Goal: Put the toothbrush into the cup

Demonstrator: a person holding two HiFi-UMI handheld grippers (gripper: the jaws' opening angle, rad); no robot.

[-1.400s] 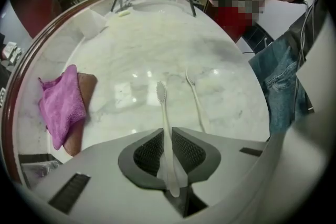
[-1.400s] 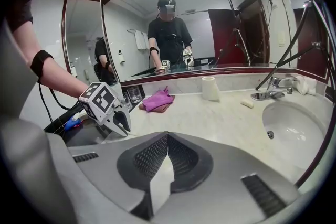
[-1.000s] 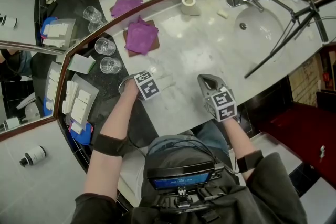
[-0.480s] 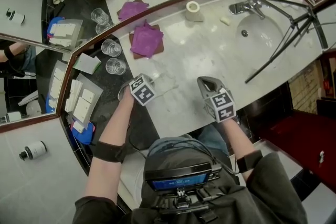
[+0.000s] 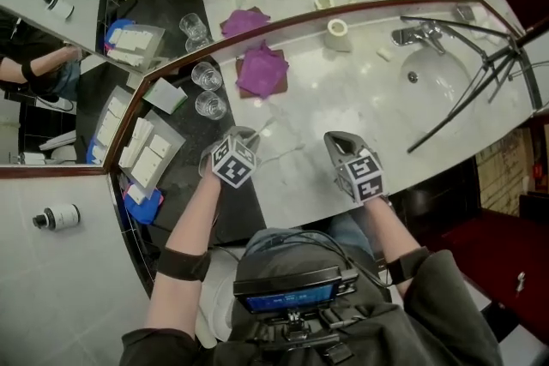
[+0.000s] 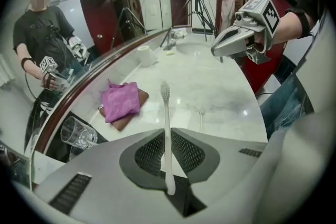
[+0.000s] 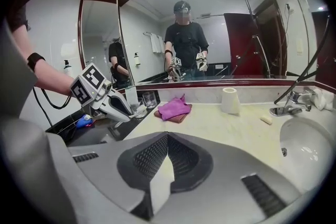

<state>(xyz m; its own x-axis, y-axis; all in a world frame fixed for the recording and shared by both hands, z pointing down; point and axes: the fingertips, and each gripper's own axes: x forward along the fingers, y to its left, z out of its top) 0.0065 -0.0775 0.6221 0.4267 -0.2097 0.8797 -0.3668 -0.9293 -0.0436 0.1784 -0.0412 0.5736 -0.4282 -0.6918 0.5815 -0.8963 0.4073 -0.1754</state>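
L: left gripper pinching toothbrush by its handle end, bristles pointing away, above counter | R: right gripper jaws pressed together, empty | risk: our thin end-grip could let it pivot and miss the cup

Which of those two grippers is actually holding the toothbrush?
The left gripper: its jaws pinch the toothbrush by the handle, with the bristle end sticking out ahead. The right gripper is shut with nothing between its jaws.
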